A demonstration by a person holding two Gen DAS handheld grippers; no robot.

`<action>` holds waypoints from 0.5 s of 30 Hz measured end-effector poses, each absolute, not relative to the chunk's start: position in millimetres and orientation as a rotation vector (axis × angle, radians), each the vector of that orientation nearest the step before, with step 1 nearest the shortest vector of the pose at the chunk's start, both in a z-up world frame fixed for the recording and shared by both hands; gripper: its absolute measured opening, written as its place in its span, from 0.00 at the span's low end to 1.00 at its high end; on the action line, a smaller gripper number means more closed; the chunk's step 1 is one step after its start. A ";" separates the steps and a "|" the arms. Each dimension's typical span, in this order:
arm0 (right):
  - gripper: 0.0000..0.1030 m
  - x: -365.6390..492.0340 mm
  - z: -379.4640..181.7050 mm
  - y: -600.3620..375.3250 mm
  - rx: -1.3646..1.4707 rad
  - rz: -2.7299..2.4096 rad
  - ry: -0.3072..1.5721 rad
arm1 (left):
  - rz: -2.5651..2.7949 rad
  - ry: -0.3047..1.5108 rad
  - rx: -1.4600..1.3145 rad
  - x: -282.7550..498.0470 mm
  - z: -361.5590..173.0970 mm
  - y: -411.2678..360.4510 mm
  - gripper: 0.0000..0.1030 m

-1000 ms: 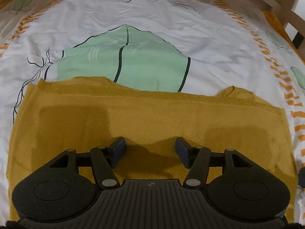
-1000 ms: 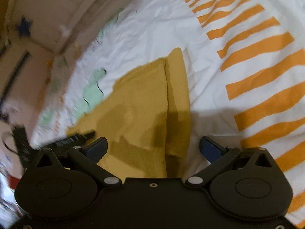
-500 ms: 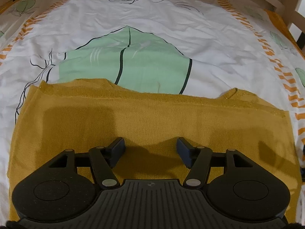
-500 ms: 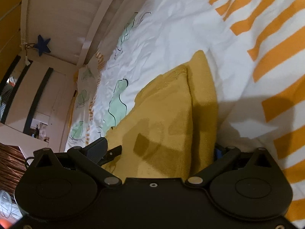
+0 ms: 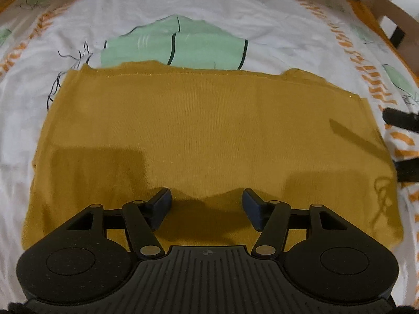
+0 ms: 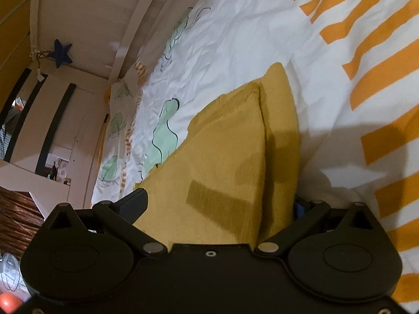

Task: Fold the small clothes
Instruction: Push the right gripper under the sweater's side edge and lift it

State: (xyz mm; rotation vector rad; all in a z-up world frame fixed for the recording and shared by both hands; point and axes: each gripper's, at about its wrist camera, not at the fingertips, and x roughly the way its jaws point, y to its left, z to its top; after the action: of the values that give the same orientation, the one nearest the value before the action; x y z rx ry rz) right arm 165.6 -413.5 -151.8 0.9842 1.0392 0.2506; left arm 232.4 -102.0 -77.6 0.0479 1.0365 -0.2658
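A mustard-yellow knit garment (image 5: 204, 130) lies flat in a folded rectangle on the bed sheet (image 5: 288, 39). My left gripper (image 5: 207, 206) hovers open over its near edge, holding nothing. In the right wrist view the garment (image 6: 225, 162) fills the space between the wide-open jaws of my right gripper (image 6: 220, 206), at its right edge. The upper finger (image 6: 136, 204) sits above the cloth; the lower finger is mostly hidden under the folded edge. The right gripper also shows at the right edge of the left wrist view (image 5: 400, 120).
The sheet is white with green leaf prints (image 5: 178, 44) and orange stripes (image 6: 371, 60). A wooden bed rail (image 5: 390, 5) runs at the far right. A blue star (image 6: 61, 53) hangs on the wall beyond the bed.
My left gripper has pulled back, showing more of the garment. My right gripper has tilted and moved in onto the garment's right edge, jaws now around it.
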 end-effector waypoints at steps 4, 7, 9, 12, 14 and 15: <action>1.00 167.8 -149.9 -409.8 0.969 0.304 1.074 | -0.294 1.043 0.047 234.9 -72.8 -94.9 0.56; 1.00 168.2 -147.8 -406.9 0.938 0.359 1.111 | -0.309 1.046 0.032 240.6 -64.5 -81.4 0.56; 1.00 167.6 -147.4 -405.0 0.925 0.369 1.114 | -0.297 1.032 0.031 243.2 -58.8 -69.5 0.56; 1.00 167.7 -148.0 -402.6 0.925 0.361 1.107 | -0.274 1.014 0.025 249.5 -52.6 -48.3 0.56; 1.00 167.2 -147.6 -399.2 0.919 0.351 1.092 | -0.259 1.007 0.020 256.6 -50.8 -37.0 0.56; 1.00 166.8 -146.8 -396.4 0.912 0.341 1.082 | -0.250 1.004 0.016 260.6 -50.0 -30.9 0.56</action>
State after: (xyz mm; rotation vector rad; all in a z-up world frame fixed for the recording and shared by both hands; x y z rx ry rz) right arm 166.8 -396.4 -146.8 0.9117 1.0824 0.3415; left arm 260.6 -30.9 -50.0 0.0155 1.0041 -0.2497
